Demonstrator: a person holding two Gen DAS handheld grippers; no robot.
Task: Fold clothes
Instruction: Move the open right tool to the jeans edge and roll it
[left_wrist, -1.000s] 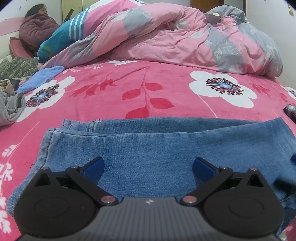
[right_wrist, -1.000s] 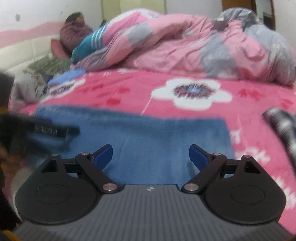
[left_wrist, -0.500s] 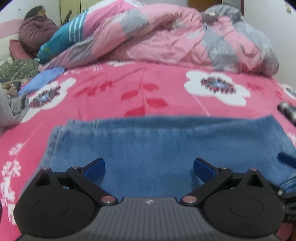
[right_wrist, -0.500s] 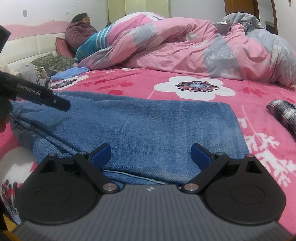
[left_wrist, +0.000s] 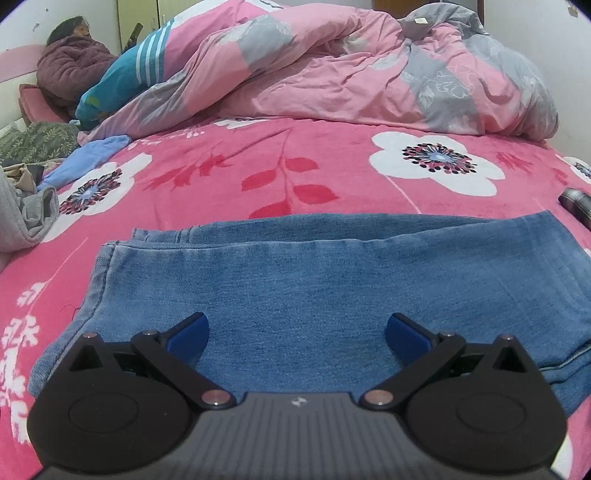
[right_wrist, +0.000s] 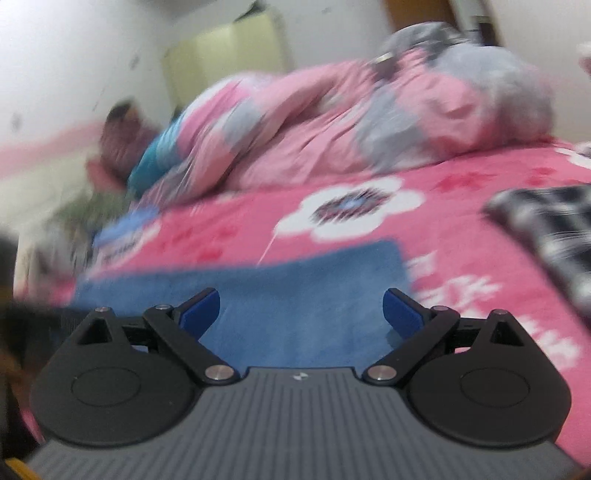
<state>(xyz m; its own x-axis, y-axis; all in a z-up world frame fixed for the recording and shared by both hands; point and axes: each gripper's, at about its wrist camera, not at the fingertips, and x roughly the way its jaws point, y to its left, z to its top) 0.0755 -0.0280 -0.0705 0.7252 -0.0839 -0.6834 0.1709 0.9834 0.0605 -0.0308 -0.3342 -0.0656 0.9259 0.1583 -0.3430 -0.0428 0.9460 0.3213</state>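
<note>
My left black two-finger gripper with blue pads (left_wrist: 297, 332) sits level, its jaws spread wide and empty, the blue fingertips (left_wrist: 188, 334) well apart and gripping nothing. My right black two-finger gripper with blue pads (right_wrist: 301, 314) is likewise spread wide and empty, tilted a little to one side, its view smeared with blur.

Legible text: none. Left gripper (left_wrist: 297, 334) housing: small pale emblem at centre, just behind the fingers, too small to read. Right gripper (right_wrist: 301, 314) housing: same emblem, blurred. Quilt (left_wrist: 369, 66): small pale tag near its top, unreadable.
</note>
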